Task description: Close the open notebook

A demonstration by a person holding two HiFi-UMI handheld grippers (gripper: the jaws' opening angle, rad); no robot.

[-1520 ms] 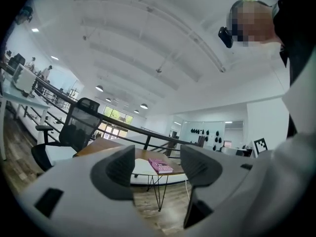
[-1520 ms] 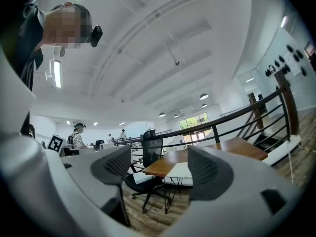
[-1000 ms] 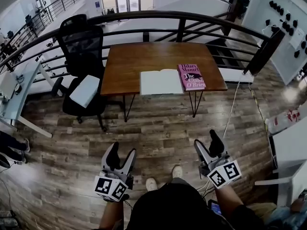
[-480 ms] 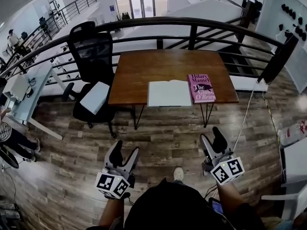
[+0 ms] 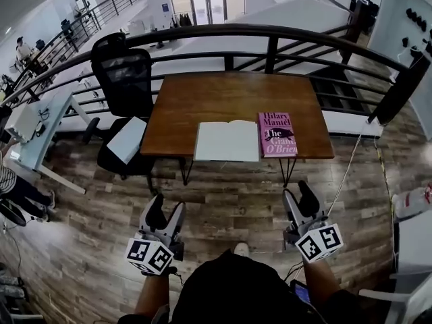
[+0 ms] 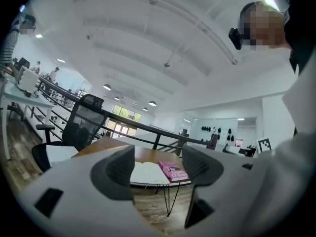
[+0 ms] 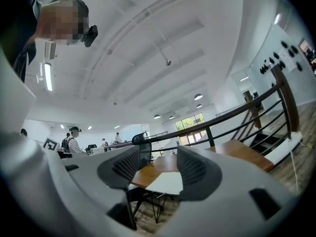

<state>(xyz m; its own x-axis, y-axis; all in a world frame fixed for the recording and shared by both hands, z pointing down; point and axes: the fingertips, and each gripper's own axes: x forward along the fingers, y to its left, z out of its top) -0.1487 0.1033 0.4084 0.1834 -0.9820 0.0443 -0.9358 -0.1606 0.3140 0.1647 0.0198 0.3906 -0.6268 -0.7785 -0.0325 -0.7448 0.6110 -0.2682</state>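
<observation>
At the far left, a pale desk (image 5: pixel 30 137) stands by a black office chair (image 5: pixel 125 79), and a flat white panel (image 5: pixel 126 139) lies on the chair's seat. Nearer, low in the head view, the left gripper (image 5: pixel 167 211) is held over the plank floor (image 5: pixel 223 194), well short of the furniture and pointing level toward it. Its jaws are spread with nothing between them; in the left gripper view only the distant worktop shows through the gap.

Further right and farther off stands the brown wooden worktop (image 5: pixel 229 96) on thin black legs, backed by a curved dark railing (image 5: pixel 270 32). The notebook (image 5: pixel 227 141) lies open and flat at the worktop's near edge, its white pages facing up. Just beside it on the right, touching or nearly so, lies a closed pink book (image 5: pixel 277 133) with its cover up.

On the right, the right gripper (image 5: pixel 300 196) is also held over the floor, well apart from the worktop. Its jaws have just been closing but have a clear gap between them, and they hold nothing; the right gripper view shows the notebook's white page far beyond them.
</observation>
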